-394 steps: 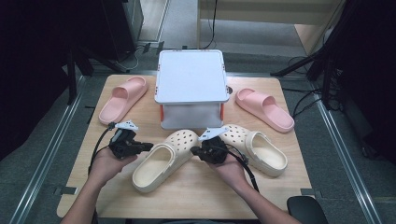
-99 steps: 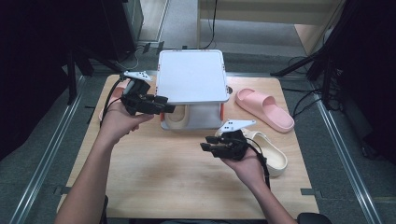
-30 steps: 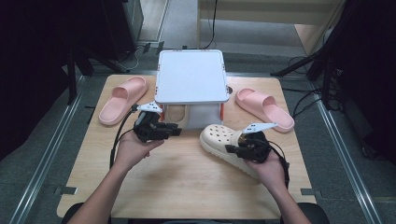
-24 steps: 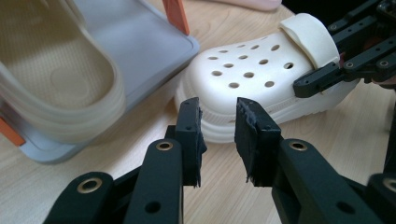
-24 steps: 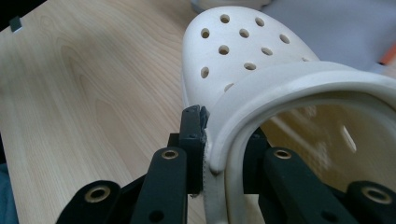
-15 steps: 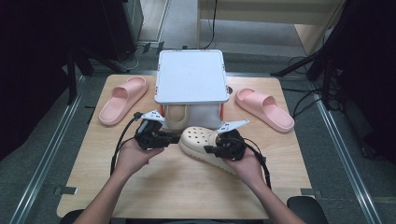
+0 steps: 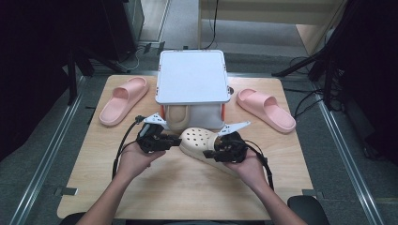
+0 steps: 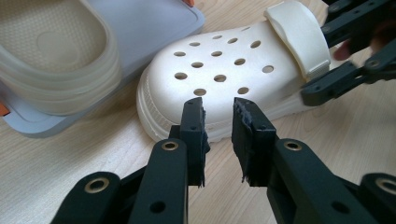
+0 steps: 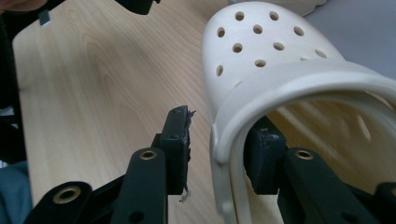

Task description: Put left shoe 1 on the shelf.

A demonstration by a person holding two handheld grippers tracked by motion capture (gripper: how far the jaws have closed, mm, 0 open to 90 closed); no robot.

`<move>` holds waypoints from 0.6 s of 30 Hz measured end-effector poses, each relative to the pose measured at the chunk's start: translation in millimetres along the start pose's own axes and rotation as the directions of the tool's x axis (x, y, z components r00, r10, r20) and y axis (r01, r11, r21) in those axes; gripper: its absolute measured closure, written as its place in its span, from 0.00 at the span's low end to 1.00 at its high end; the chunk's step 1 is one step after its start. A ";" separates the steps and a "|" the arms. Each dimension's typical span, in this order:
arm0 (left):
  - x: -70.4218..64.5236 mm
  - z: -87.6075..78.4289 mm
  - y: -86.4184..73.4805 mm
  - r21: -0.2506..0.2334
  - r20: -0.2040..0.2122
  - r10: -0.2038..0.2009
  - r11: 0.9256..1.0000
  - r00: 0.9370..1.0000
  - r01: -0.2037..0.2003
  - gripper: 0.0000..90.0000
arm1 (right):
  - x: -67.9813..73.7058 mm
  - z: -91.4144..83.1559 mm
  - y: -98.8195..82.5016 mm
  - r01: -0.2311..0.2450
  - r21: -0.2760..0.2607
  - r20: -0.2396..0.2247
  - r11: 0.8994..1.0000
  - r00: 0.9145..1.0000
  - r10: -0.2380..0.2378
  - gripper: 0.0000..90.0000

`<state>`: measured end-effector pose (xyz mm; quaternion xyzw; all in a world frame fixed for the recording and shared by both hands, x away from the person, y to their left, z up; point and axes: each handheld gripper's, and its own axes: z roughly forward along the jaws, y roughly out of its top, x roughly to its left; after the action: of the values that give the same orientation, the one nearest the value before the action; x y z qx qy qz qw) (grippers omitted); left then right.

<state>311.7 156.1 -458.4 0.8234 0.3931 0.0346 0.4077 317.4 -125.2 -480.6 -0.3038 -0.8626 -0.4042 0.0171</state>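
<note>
Clog (image 7: pixel 199 142), cream and perforated, lies on the wooden tabletop (image 7: pixel 187 187) in the high view, just in front of the grey lidded box (image 7: pixel 192 77), between the two hands. The left tongs (image 7: pixel 174 141) point at its toe from the left; the right tongs (image 7: pixel 211 153) sit at its heel end. A second cream clog (image 7: pixel 176 117) stands under the box lid, and a pink slide (image 7: pixel 123 100) lies at the far left, another pink slide (image 7: pixel 265 108) at the far right.

In the left gripper view, the left tongs (image 8: pixel 219 122) are released, jaws apart with nothing between them, tips just short of the clog's (image 8: pixel 233 70) toe rim. The right tongs (image 8: pixel 348 77) show at the heel strap.

In the right gripper view, the right tongs (image 9: pixel 224 140) straddle the clog's (image 9: pixel 261 60) side wall and heel strap: one jaw inside the shoe, the other outside with a visible gap. Their jaws have just been opening, so the grip is released.
</note>
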 end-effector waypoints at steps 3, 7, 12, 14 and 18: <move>-0.3 -0.8 0.7 0.000 0.005 -0.004 1.000 1.000 0.004 0.83 | 0.5 -9.7 -2.5 0.007 -0.017 0.011 1.000 1.000 -0.007 0.72; -1.1 2.4 1.4 -0.001 -0.004 -0.001 1.000 1.000 0.001 0.84 | -1.6 -27.1 -6.3 0.006 -0.054 0.018 0.999 1.000 -0.005 0.72; -4.2 8.9 0.1 0.014 -0.001 0.000 1.000 1.000 0.000 0.86 | -11.8 -47.7 -8.2 -0.021 -0.106 0.013 0.994 1.000 0.022 0.85; -6.1 11.5 0.7 0.017 0.001 0.001 1.000 1.000 -0.001 0.87 | -18.4 -53.0 -8.1 -0.018 -0.119 0.044 0.993 0.999 0.023 0.93; -8.6 19.0 0.4 0.020 0.004 -0.008 1.000 1.000 0.008 0.90 | -32.7 -54.9 -4.1 -0.010 -0.128 0.103 0.992 0.994 0.023 1.00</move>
<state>313.2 137.9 -468.5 0.8259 0.3960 0.0276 0.4004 330.0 -182.8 -455.4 -0.3322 -0.8321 -0.4419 -0.0440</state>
